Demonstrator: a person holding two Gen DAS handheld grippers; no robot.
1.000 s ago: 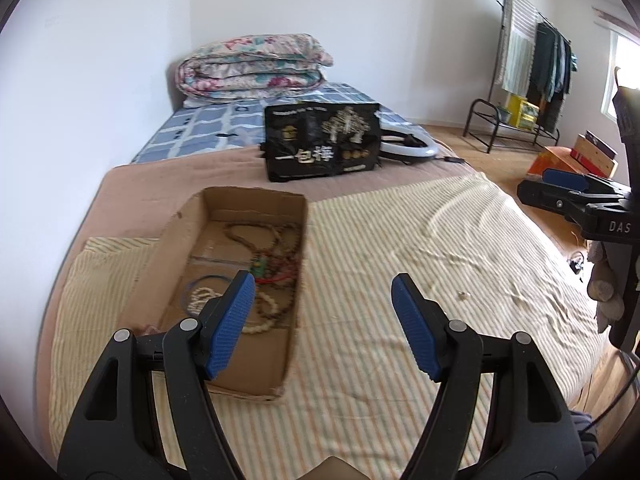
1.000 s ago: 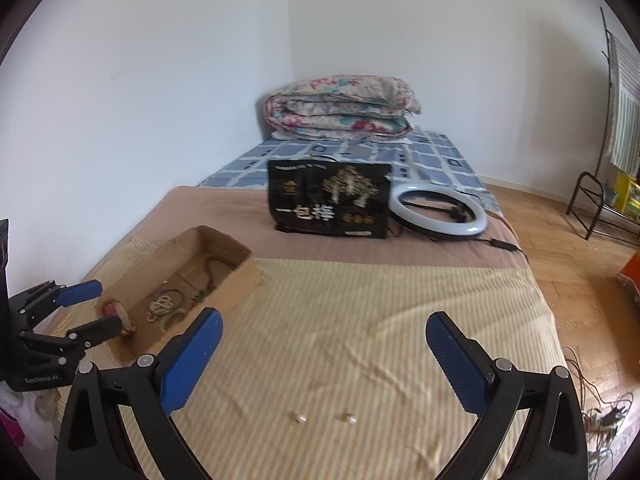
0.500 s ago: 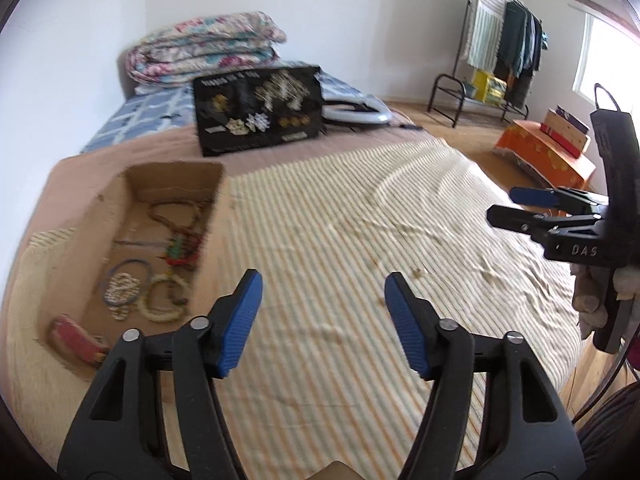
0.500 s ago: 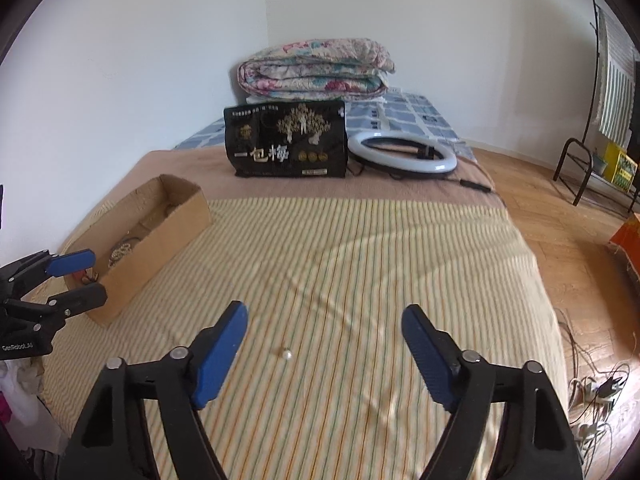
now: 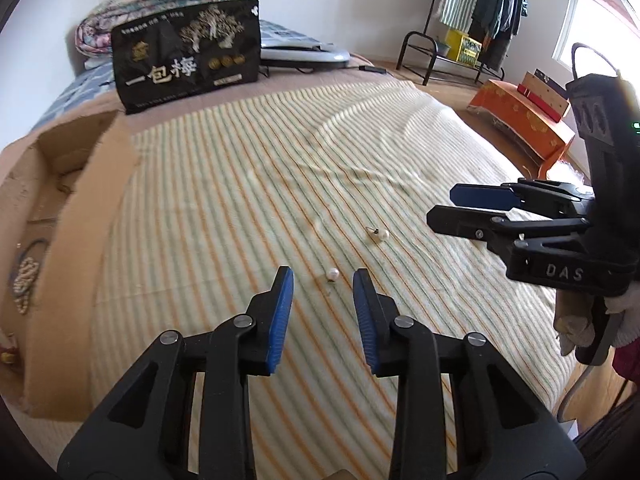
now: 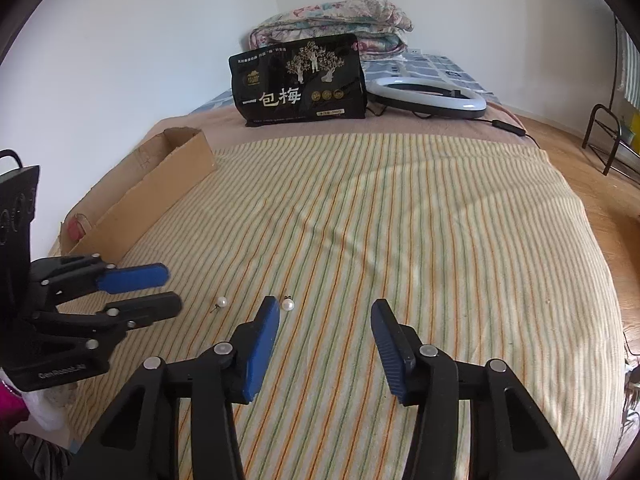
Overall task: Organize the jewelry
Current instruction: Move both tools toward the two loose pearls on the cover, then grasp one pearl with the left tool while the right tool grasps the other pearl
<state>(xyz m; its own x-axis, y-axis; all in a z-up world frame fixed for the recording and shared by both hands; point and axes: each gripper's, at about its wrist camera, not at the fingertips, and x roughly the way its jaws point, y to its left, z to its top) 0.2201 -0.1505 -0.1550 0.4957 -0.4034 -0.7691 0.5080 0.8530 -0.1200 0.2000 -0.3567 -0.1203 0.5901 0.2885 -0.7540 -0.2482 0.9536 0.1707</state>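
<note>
Two pearl earrings lie loose on the striped bed cover (image 5: pixel 224 184), near each other but apart. The left pearl earring (image 5: pixel 333 274) sits just beyond the tips of the left gripper (image 5: pixel 322 296), seen in line with the gap between its blue fingers (image 5: pixel 280 312); nothing is pressed between them. These fingers stand narrow and are closing. The right pearl earring (image 5: pixel 381 234) lies farther out, toward the right gripper (image 5: pixel 460 208). In the right wrist view this earring (image 6: pixel 287 304) sits just beside the tip of the left finger of the right gripper (image 6: pixel 324 320), outside the gap. The right gripper's fingers stand moderately wide, closing, with only bed cover between them.

Earring posts are thin and hard to make out. Whether either pearl touches a finger cannot be told.

A cardboard box (image 5: pixel 92 184) lies on the bed at the left. Its near wall hides most of the inside; a pale bead string (image 5: pixel 24 280) and a blue ring show in part. A reddish item at its near end is cut off.

Far end of bed: black bag with gold print (image 5: pixel 188 52), ring light (image 6: pixel 426 98), folded floral quilt (image 6: pixel 340 20). White walls, wood floor; a clothes rack (image 5: pixel 480 12) and an orange box (image 5: pixel 520 116) stand at the right.
</note>
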